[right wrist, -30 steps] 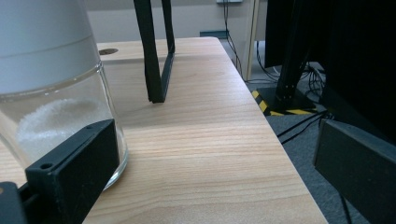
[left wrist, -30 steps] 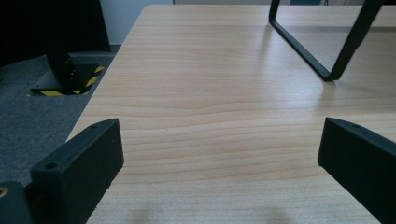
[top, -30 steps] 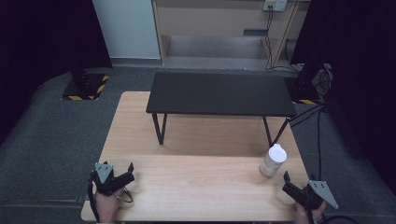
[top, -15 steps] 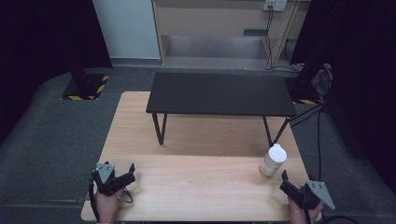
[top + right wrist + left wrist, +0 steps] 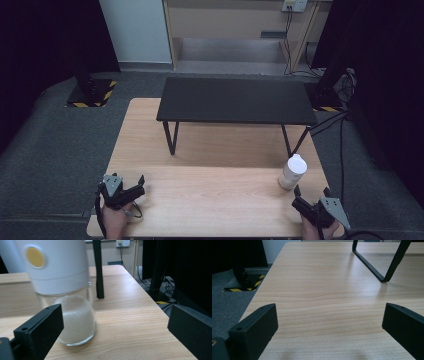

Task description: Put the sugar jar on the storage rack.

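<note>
Right gripper view puts the right gripper (image 5: 115,322), fingers spread and empty, lined up just short of the salt grinder (image 5: 63,290) standing upright near the table (image 5: 210,200) right edge, likely for grasping; left gripper (image 5: 125,192) idles unclenched, well apart.

Black low bench (image 5: 235,100) on wooden table (image 5: 210,190); striped floor base (image 5: 92,95).

The table (image 5: 210,180) is pale wood with a fine grain, smooth and pretty matt. The shaker (image 5: 62,290) has a clear glossy glass base and a smooth white plastic top. Gripper jaws look like matt black plastic. The bench (image 5: 235,100) is matt black, the floor rough grey carpet (image 5: 55,145).
</note>
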### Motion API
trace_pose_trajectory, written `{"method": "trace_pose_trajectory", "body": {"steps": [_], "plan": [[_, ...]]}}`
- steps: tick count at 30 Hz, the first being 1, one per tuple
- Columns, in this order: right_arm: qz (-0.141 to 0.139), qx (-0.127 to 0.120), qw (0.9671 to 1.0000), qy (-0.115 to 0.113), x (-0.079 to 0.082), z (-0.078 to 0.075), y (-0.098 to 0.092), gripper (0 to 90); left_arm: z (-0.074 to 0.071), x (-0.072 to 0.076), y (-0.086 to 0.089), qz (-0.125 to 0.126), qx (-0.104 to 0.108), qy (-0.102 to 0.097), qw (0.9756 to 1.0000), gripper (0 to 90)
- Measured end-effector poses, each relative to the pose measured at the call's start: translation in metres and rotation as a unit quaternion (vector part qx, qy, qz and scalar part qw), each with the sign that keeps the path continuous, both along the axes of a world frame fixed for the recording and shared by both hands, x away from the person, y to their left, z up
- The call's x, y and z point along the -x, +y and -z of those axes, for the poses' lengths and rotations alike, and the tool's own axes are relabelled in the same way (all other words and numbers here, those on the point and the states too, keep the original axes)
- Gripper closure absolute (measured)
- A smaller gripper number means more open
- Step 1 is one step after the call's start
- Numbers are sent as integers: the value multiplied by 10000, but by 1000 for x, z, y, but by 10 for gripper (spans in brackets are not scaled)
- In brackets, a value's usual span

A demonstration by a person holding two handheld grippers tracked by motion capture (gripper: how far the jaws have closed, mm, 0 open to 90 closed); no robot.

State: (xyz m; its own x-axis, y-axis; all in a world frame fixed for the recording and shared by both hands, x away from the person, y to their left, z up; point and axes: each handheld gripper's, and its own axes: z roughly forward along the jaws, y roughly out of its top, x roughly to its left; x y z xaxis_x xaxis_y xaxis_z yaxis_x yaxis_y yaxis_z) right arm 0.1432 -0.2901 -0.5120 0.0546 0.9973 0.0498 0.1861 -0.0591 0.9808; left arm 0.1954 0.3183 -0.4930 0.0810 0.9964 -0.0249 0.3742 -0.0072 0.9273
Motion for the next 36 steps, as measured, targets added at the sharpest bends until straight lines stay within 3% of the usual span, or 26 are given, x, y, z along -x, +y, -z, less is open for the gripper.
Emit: {"method": "trace_pose_trajectory", "body": {"steps": [12,23,36], "plan": [[-63,-130,9997,-212,5,0,13,5,0,0,1,102,-31,-6,9999,0],[-304,13,9991,-297,-4,-11,26,7,2,2,0,15,12,-88,10000,0],[-125,145,9993,-322,-18,-19,49,8,3,2,3,37,98,-104,9999,0]]}}
